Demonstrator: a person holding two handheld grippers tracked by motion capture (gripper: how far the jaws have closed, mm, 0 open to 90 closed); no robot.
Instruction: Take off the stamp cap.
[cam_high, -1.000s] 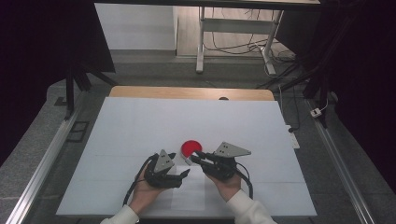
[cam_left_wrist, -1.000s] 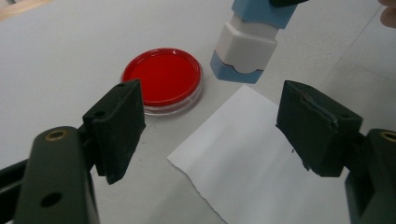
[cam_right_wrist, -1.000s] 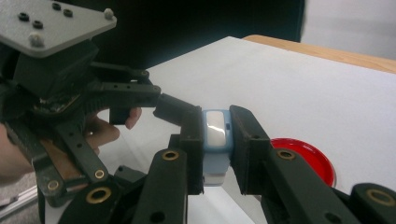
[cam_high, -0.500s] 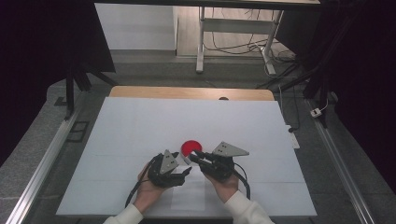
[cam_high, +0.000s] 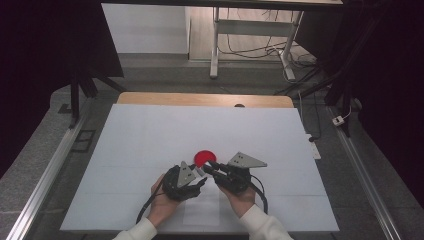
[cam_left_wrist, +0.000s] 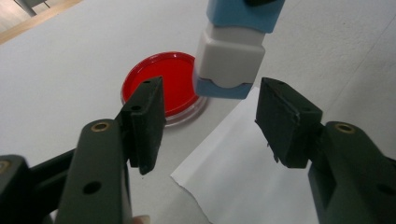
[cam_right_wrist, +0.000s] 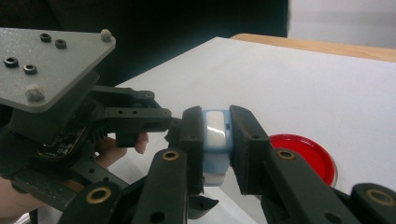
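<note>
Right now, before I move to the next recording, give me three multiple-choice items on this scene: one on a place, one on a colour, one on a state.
1. Where does the paper sheet lie?
A. Beside the round dish
B. On the floor
C. On top of the dish

2. What colour is the dish?
A. Green
B. Red
C. Yellow

3. How does the right gripper stand?
A. Wide open
B. Lying on the table
C. Shut on the blue and white stamp

A: sheet's corner lies next to the dish. B: it shows red. C: both jaws press the stamp.

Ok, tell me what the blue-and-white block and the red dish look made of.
Blue-and-white block: probably moulded plastic, smooth with a soft sheen and rounded edges. Red dish: apparently clear glossy plastic holding red; its transparent rim catches the light.
</note>
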